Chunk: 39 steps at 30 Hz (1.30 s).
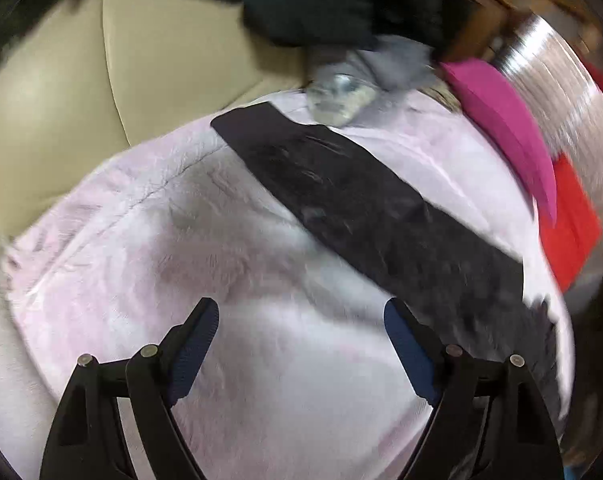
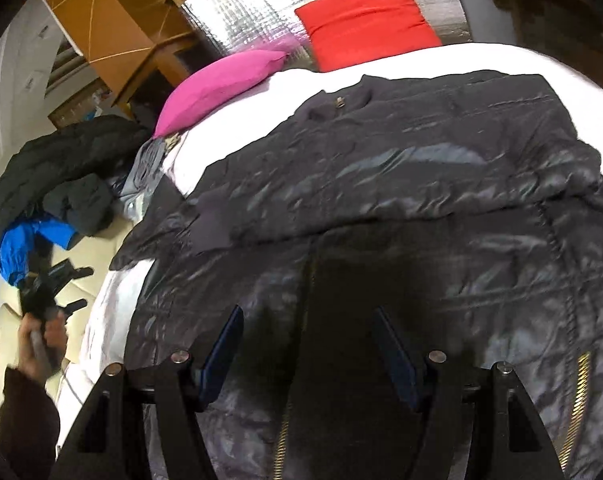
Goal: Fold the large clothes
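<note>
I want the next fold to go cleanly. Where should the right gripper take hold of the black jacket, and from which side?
Probably the jacket's near hem, right under the open right gripper. The jacket lies flat on the white cover with one sleeve already folded across, so coming from the near side and pinching the edge beside the zip lets the lower half lift toward the collar.

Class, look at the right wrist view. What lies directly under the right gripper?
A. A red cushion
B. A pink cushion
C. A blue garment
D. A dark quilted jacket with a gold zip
D: the right gripper hangs with jaws apart over the dark quilted jacket, spread on the white cover, while the red cushion and pink cushion lie far behind it.
</note>
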Available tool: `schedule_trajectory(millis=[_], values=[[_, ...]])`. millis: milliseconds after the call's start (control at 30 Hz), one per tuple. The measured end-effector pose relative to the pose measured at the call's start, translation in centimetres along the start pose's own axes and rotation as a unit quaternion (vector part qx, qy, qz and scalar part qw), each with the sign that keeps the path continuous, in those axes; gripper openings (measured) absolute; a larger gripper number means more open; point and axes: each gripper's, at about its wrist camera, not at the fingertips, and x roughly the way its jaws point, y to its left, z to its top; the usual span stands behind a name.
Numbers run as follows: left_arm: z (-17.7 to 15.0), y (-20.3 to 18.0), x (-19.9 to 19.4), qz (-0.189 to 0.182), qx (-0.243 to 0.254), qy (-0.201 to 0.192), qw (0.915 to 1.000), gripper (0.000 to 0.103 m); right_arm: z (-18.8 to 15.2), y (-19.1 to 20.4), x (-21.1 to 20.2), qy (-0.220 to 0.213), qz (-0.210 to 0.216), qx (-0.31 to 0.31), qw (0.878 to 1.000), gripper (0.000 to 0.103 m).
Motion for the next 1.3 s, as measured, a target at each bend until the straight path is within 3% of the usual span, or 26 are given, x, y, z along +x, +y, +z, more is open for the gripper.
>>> schedule_trajectory(millis=[200, 367, 500, 533, 567, 667, 767, 933, 1067, 1133, 1300], values=[[3.1, -0.1, 4.7, -0.028, -0.060, 0.018, 0.9977, 0.064, -0.6, -0.1, 1.6, 0.002, -0.016, -0.011, 1.000, 0.071], [4.1, -0.4, 9.0, -0.008, -0.090, 0.049, 0.9947, 0.063, -0.7, -0.4, 2.1, -0.007, -0.017, -0.022, 1.000, 0.071], [4.8, -1.2, 9.5, -0.015, -0.096, 0.018, 0.9951, 0.063, -0.9, -0.4, 2.3, -0.015, -0.015, -0.032, 0.999, 0.072], [5.1, -1.5, 9.7, -0.010, -0.089, 0.017, 0.9958, 0.061, -1.0, -0.4, 2.4, -0.018, -0.013, -0.035, 0.999, 0.073], [5.3, -1.9, 9.9, -0.003, -0.081, 0.010, 0.9966, 0.044, -1.1, -0.4, 2.5, -0.022, -0.012, -0.039, 0.999, 0.074], [5.6, -2.8, 10.0, 0.021, -0.058, -0.001, 0.9981, 0.013, -1.3, -0.4, 2.6, -0.033, -0.010, -0.044, 0.998, 0.074], [5.7, -4.0, 8.6, 0.035, -0.030, -0.037, 0.9982, 0.007, -1.2, -1.0, 2.5, -0.038, 0.006, -0.030, 0.999, 0.074], [4.9, -9.4, 3.6, 0.033, 0.070, -0.093, 0.9926, 0.006, -0.7, -2.4, 1.8, -0.039, 0.047, 0.016, 0.998, 0.074], [2.7, -15.8, -2.0, 0.001, 0.167, -0.125, 0.9780, 0.004, -0.2, -4.5, 0.2, -0.043, 0.093, 0.087, 0.991, 0.074], [0.6, -19.7, -4.4, -0.023, 0.219, -0.136, 0.9659, 0.004, 0.0, -5.9, -1.4, -0.061, 0.103, 0.118, 0.986, 0.074], [-8.0, -29.7, -9.6, -0.084, 0.351, -0.155, 0.9197, 0.004, 0.2, -9.3, -5.6, -0.104, 0.103, 0.154, 0.977, 0.074]])
